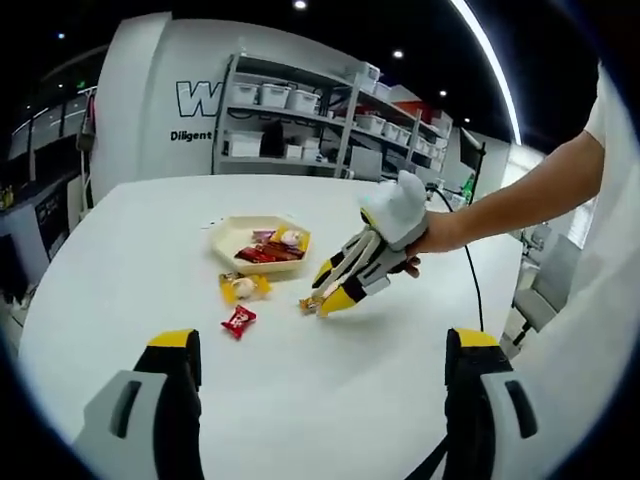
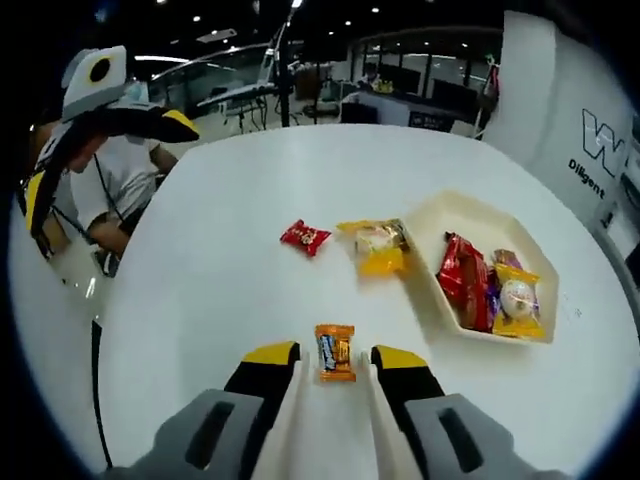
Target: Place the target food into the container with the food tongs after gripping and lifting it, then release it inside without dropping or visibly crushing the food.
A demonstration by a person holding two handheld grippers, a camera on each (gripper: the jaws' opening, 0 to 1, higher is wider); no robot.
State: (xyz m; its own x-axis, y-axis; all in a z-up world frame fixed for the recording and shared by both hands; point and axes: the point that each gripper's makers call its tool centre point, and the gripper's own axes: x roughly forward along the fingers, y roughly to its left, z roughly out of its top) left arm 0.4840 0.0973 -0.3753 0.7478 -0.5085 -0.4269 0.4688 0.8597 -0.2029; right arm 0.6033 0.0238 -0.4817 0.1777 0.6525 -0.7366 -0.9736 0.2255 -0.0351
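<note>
A small orange snack packet lies on the white table, between the yellow-tipped jaws of my right gripper. The jaws straddle it with a little gap on each side, open. In the left gripper view the right gripper, held by a person's hand, points down at the orange packet. The cream hexagonal tray holds a red packet and a yellow one. My left gripper hangs wide open over bare table, well short of the snacks.
A yellow packet and a small red candy lie loose on the table between the orange packet and the tray. The left gripper hovers off the table's far side. Shelves with bins stand beyond the table.
</note>
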